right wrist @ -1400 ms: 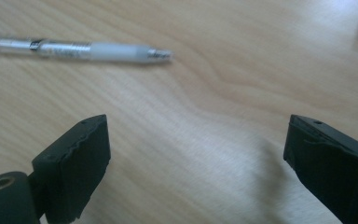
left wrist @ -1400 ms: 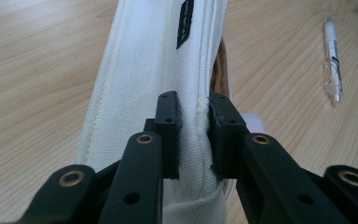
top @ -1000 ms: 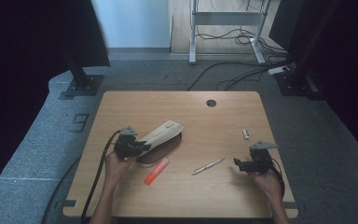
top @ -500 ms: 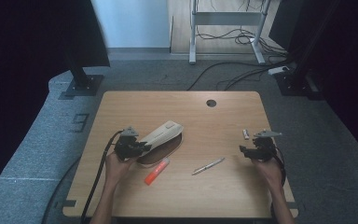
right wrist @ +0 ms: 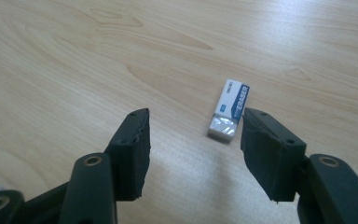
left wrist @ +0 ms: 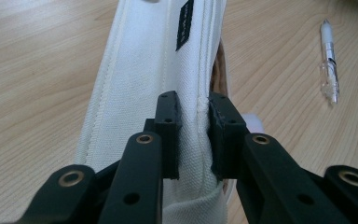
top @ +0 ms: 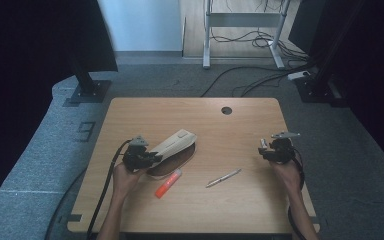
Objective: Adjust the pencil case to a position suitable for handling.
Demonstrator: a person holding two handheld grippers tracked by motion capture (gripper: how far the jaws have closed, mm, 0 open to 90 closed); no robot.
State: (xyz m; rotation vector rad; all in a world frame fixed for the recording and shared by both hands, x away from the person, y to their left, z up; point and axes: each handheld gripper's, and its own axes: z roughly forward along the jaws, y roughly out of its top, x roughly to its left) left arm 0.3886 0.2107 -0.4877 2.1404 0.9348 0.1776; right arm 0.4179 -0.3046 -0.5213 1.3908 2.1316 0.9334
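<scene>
The left hand-held gripper (top: 152, 158) sits at the left part of the light wooden surface (top: 190, 112), its two black jaws clamped on the near end of a cream-white canvas pencil pouch (top: 174, 144). In the left gripper view the jaws pinch a raised seam of the pouch fabric (left wrist: 154, 70), which runs away from the camera with a small black label on it; the pouch's brown inside shows at its right edge. From the high view the pouch lies slanted, its far end pointing up and to the right, its brown open side facing the person.

Just in front of the pouch lies an orange marker with a white cap (top: 168, 183), close to the pouch but whether it touches cannot be told. A clear, silvery pen (top: 223, 178) lies further right, near the middle of the surface, apart from both hand-held grippers; the left gripper view shows it (left wrist: 329, 60) off to the right of the pouch.

The right hand-held gripper (top: 262, 151) is at the right side of the surface, well apart from the pouch. Its jaws stand wide apart and hold nothing. In the right gripper view a small white eraser in a blue and white sleeve (right wrist: 229, 110) lies flat on the wood just beyond the jaw tips, closer to the right jaw than to the left.
</scene>
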